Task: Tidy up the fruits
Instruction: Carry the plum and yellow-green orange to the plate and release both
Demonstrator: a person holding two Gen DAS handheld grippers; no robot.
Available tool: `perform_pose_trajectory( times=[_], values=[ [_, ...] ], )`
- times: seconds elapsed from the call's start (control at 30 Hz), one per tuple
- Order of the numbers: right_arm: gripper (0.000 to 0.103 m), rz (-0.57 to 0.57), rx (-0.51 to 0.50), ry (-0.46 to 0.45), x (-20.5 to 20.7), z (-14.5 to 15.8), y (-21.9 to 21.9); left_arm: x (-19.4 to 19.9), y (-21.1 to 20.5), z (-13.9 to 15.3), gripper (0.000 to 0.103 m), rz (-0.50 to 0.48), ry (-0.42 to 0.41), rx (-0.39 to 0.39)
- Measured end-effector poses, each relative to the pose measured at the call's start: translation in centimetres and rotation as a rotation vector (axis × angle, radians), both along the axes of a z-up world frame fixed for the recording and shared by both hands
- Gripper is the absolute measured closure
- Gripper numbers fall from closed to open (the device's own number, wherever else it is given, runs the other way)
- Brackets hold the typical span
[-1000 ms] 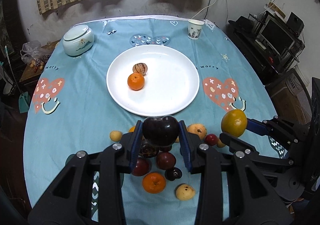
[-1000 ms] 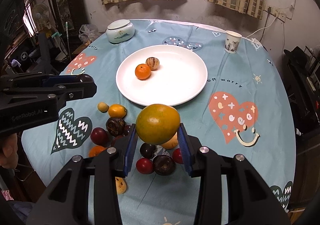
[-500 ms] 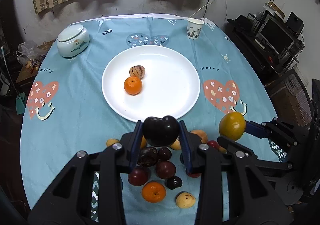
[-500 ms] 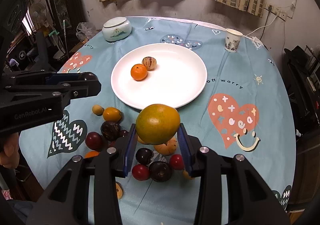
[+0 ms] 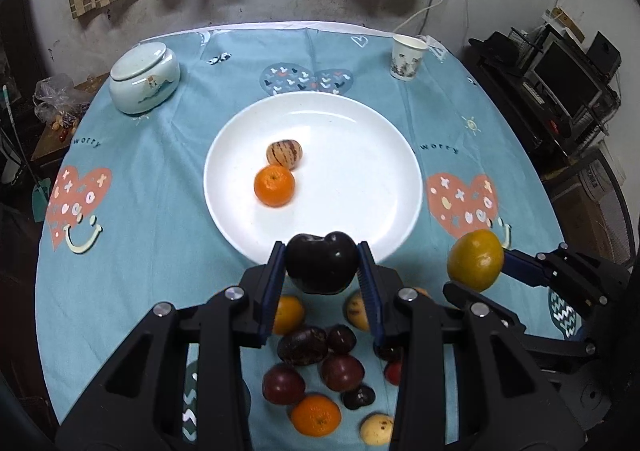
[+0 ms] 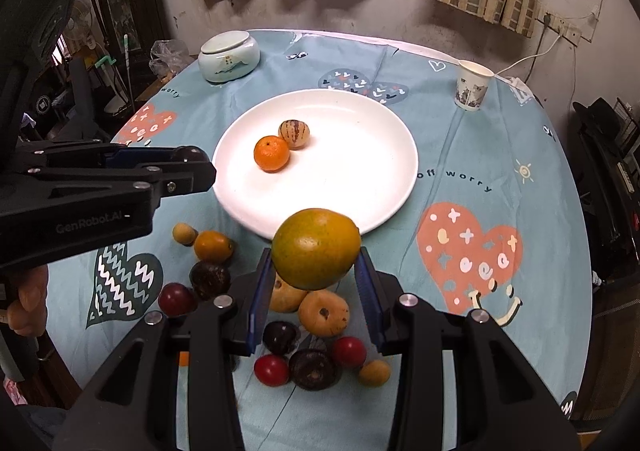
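Left tool (image 5: 322, 269) clamped on a dark plum (image 5: 321, 267), blue pads pressed to both sides, fruit held in the air just short of the near rim of the white plate (image 5: 360, 155). Right tool (image 6: 316, 251) clamped on a large green-orange citrus (image 6: 316, 247), likewise held off the tabletop (image 5: 160, 179) at the plate's near edge; in the left wrist view the same citrus (image 5: 476, 259) sits to the right of the plate's near rim. On the plate: one small orange (image 5: 274, 185) touching a striped tan fruit (image 5: 284, 153), both left of the plate's centre. Loose fruit pile (image 6: 308, 335) lies on the tabletop on the near side of the plate, below both tools: dark plums, red cherry-like fruits, small yellow and orange pieces, some touching. Lidded ceramic jar (image 5: 144, 77) stands beyond the plate to its far left; paper cup (image 5: 407, 57) beyond the plate to its far right.
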State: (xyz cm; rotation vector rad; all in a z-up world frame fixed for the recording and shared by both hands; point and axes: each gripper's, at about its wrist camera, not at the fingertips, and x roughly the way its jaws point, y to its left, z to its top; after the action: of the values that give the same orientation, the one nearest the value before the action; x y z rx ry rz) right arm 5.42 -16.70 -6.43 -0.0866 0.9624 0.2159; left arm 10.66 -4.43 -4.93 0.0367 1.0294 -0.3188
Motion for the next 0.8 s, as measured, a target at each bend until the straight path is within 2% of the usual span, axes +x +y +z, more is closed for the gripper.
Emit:
perform_pose_trajectory(
  times=[0.37,0.8],
  values=[
    [0.062,-0.01,0.008,0.004,6.7,-0.6,-1.1,4.5,-0.9,-0.7,0.067,0.069,-0.067,0.109],
    [0.062,0.01,0.012,0.042,12.1,-3.0,-0.2,8.2,-0.8,-4.0,0.067,0.1,-0.016,0.147]
  ],
)
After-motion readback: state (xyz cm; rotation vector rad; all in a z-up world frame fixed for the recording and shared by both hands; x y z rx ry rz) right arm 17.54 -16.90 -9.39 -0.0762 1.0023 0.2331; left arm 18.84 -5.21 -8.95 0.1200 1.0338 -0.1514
